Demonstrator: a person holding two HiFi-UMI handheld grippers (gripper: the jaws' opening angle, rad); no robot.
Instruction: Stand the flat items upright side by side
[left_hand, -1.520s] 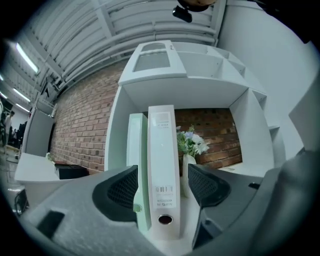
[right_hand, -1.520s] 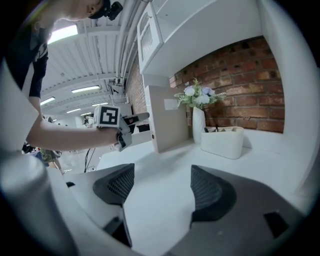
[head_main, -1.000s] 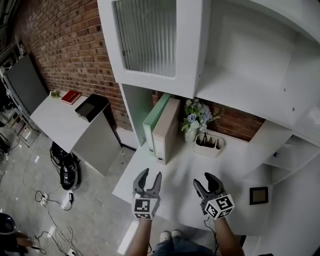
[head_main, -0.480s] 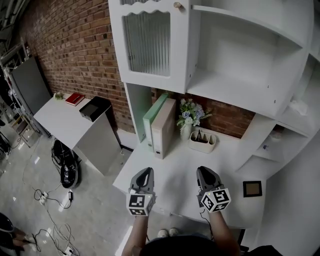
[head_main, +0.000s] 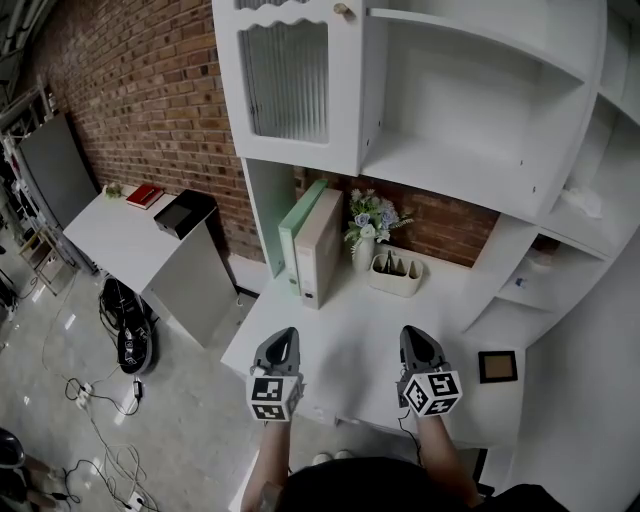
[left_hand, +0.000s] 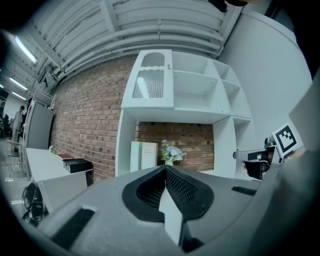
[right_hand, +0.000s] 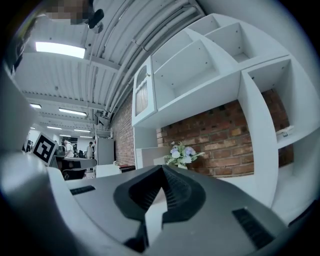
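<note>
Two flat binders stand upright side by side at the back left of the white desk (head_main: 350, 340): a pale green one (head_main: 293, 228) against the cabinet wall and a beige one (head_main: 319, 246) to its right. In the left gripper view they show as the green binder (left_hand: 135, 155) and the beige binder (left_hand: 148, 155). My left gripper (head_main: 281, 345) hovers near the desk's front edge, shut and empty. My right gripper (head_main: 417, 346) is level with it to the right, also shut on nothing. Both point toward the shelf unit, well short of the binders.
A vase of flowers (head_main: 368, 222) and a white pen holder (head_main: 395, 272) stand right of the binders. A small framed picture (head_main: 496, 365) lies at the desk's right end. Open white shelves (head_main: 470, 120) rise above. A side table with a black box (head_main: 180, 213) is at left.
Both grippers' jaws have gone from open to shut with nothing between them. Both hands drew back toward the desk's front edge, and the head view tilted up to show more shelving.
</note>
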